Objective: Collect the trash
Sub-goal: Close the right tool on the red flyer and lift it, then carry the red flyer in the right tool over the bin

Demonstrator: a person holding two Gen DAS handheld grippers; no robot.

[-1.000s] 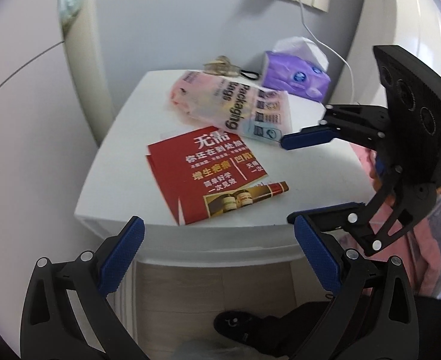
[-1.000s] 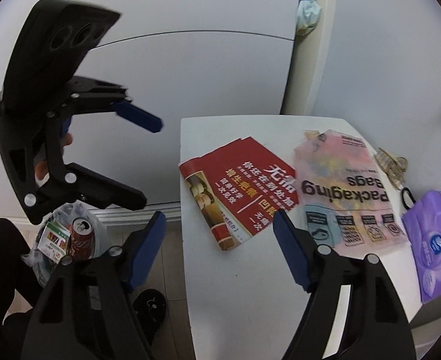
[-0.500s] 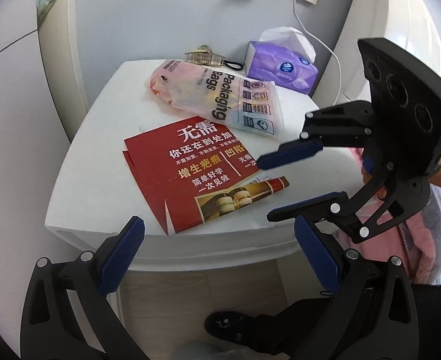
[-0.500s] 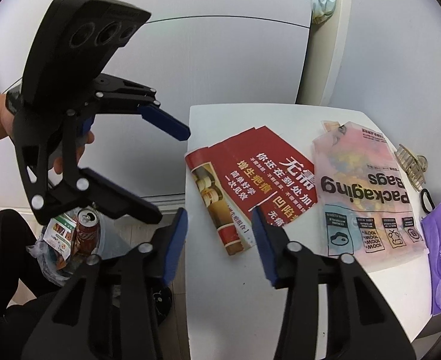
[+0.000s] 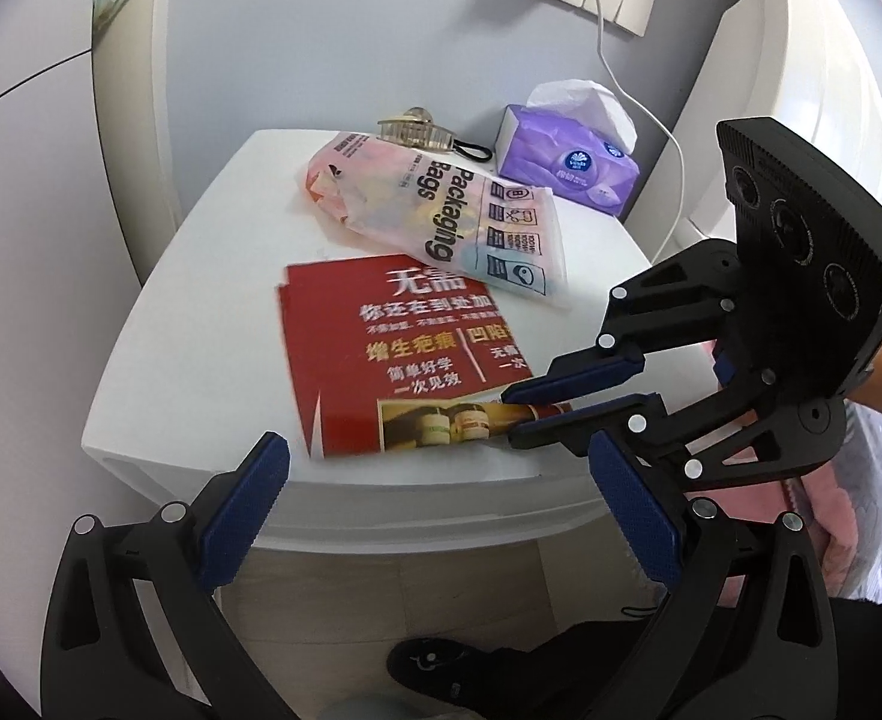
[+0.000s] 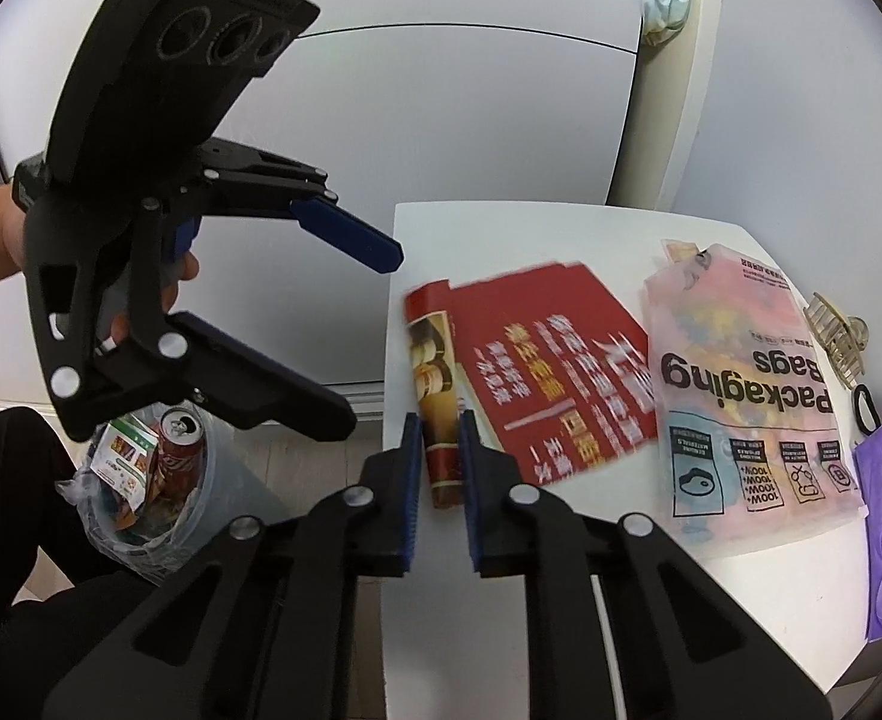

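Observation:
A red leaflet (image 5: pixel 393 348) lies on the white bedside table (image 5: pixel 201 312), and behind it a pink bag printed "Packaging Bags" (image 5: pixel 441 216). My right gripper (image 6: pixel 441 438) reaches in from the table's front right corner. Its jaws are closing, with the leaflet's (image 6: pixel 537 372) curled near edge pinched between the blue pads. In the left wrist view the right gripper (image 5: pixel 510 417) grips that corner. My left gripper (image 5: pixel 435 450) hangs open just off the table's front edge, holding nothing. From the right wrist view the left gripper (image 6: pixel 363 336) hovers over the trash bin (image 6: pixel 213 480).
The bin on the floor holds a red can (image 6: pixel 177 444) and wrappers. A purple tissue pack (image 5: pixel 567 168), a hair claw (image 5: pixel 411 126) and a black hair tie (image 5: pixel 474 150) sit at the table's back. A charger cable (image 5: pixel 609 60) hangs from the wall socket. A person's leg is below.
The right gripper's jaws went from wide to nearly together around the leaflet's corner, and that edge has curled up. The left gripper stayed open and has barely moved.

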